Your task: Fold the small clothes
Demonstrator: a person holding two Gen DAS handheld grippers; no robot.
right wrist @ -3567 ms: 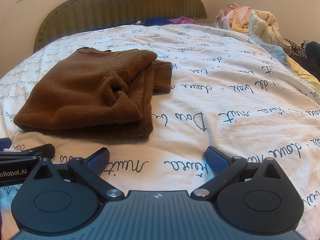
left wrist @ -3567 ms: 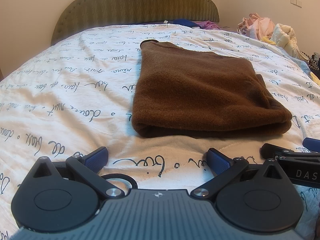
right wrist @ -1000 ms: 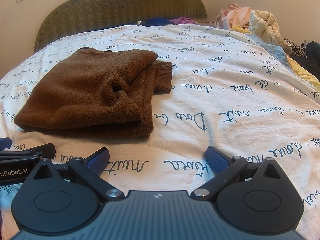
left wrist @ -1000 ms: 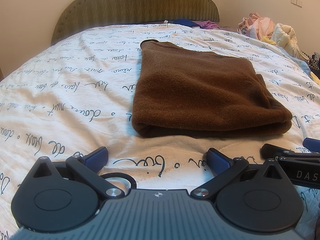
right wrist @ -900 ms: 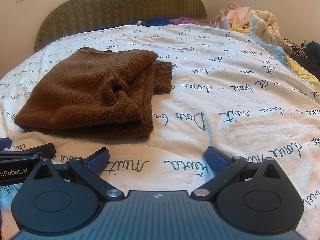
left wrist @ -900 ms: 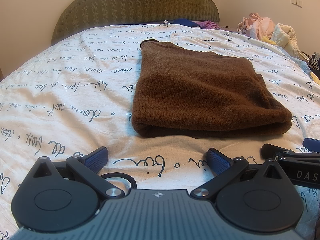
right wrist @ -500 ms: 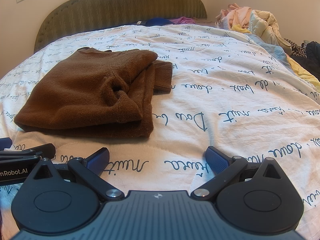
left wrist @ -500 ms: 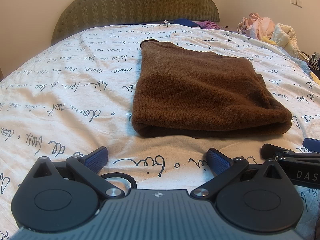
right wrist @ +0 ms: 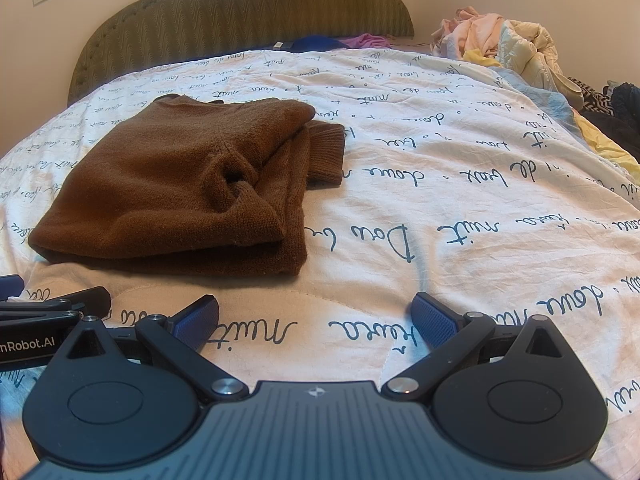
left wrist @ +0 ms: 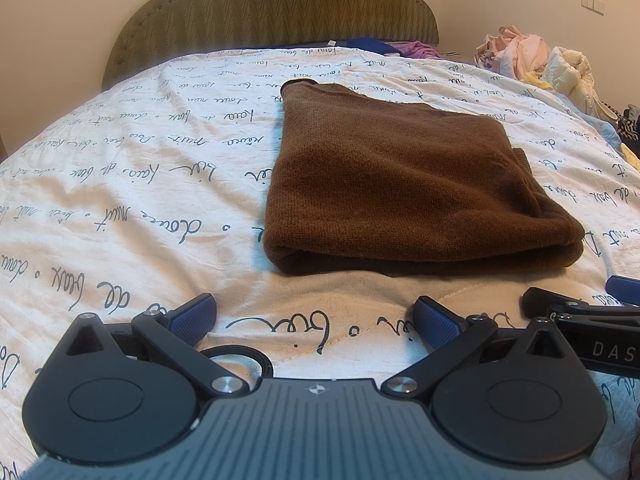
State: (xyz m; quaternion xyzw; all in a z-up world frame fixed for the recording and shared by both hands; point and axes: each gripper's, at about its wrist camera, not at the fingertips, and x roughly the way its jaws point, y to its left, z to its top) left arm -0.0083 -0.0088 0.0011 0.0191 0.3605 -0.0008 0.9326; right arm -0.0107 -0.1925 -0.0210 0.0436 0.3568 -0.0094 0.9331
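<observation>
Sweater [left wrist: 404,184]: it lies folded on the bed [left wrist: 120,184], a brown bundle with its layers stacked, ahead of both your tools.
Left tool [left wrist: 316,320]: jaws spread wide, holding nothing, low over the bed just short of the sweater's near folded edge.
Right tool [right wrist: 316,318]: jaws likewise wide and empty, beside the left tool, also short of the sweater.
Direction: from your left tool the sweater sits straight ahead and a little right; from your right tool it sits ahead and to the left [right wrist: 188,184].
Long axis: the bundle runs away from you toward the headboard [left wrist: 276,4], with the thick fold facing you.
Loose side: the sleeve cuff [right wrist: 326,154] and the open layers lie on the sweater's right edge, facing your right tool.
Nearer tool: your left tool looks squarer to the near edge; your right tool is nearer the untidy side.
Judgement: the fold looks nearly done. If you tidy it, reach with the right tool toward that cuff.
Other clothes [right wrist: 496,40]: a heap lies at the bed's far right, well apart.
</observation>
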